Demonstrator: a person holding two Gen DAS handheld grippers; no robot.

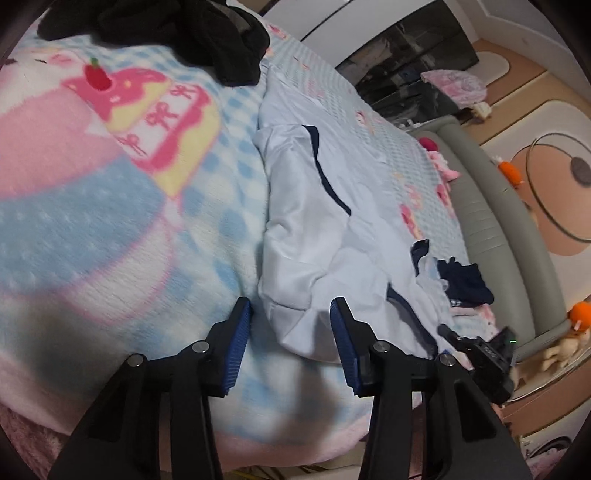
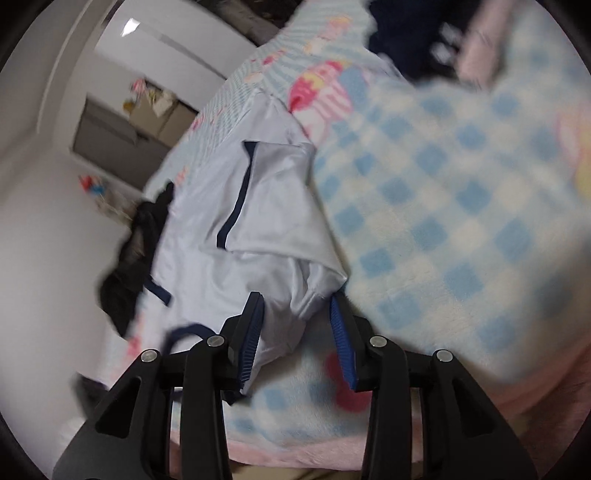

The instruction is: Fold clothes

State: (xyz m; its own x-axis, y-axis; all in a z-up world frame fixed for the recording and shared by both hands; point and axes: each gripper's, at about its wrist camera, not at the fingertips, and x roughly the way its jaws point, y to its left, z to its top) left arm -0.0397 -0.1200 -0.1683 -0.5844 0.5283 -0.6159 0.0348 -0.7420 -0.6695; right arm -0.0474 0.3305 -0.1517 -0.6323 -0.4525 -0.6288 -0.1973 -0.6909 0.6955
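The left tool [image 1: 291, 310] hangs with its blue-padded fingers [image 1: 236, 343] spread wide and released, grasping nothing, just above the near hem of a pale blue garment [image 1: 314, 221] with navy trim that lies bunched and partly folded on the bed. The right tool [image 2: 297, 310] is likewise spread, its ribbed blue fingers [image 2: 341, 339] standing either side of the garment's [image 2: 258, 221] near corner; cloth sits in the gap and laps against the left pad, but the jaws are not closed on it. In the left wrist view the right tool shows as a black shape at the garment's far lower edge. The garment rests along the seam between a fluffy blue-and-white checked blanket [image 1: 110, 221] printed with a pink cake and a thinner patterned bedspread [image 1: 369, 122] beyond it. A heap of black clothing [image 1: 184, 33] lies on the blanket well beyond the garment, and a small dark navy item [image 1: 465, 284] sits crumpled beside the garment's right edge. Past the bedspread runs a grey padded bed frame [image 1: 491, 221], with orange soft toys [image 1: 511, 171] near it. The right wrist view is motion-blurred, with white walls [image 2: 44, 221] to the left.
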